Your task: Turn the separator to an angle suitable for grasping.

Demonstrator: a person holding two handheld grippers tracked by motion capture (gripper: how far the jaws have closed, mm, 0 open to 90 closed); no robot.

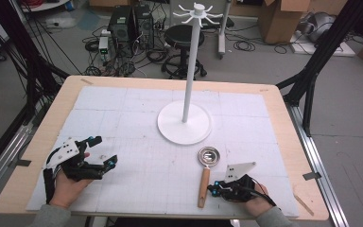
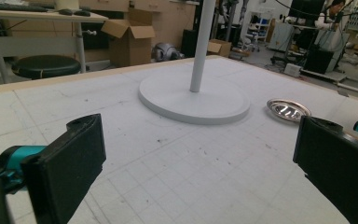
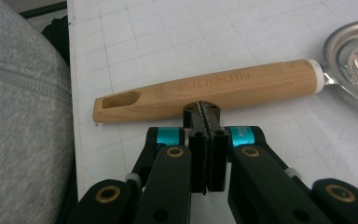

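Strainer bowl cut off at frame edge; handle stamped "KITCHEN TOOL". Right gripper jaws closed, empty, just beside handle. Left gripper jaws wide open, empty.

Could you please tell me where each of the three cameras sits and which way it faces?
High view: above the person's side, facing forward and down on the table; both forearms, left gripper and right gripper show.
Left gripper view: rides the left gripper, facing across the table to the white stand; its jaws stand wide apart.
Right gripper view: rides the right gripper, facing the wooden handle; its jaws are shut, empty.
Shared: all three views show the metal strainer.
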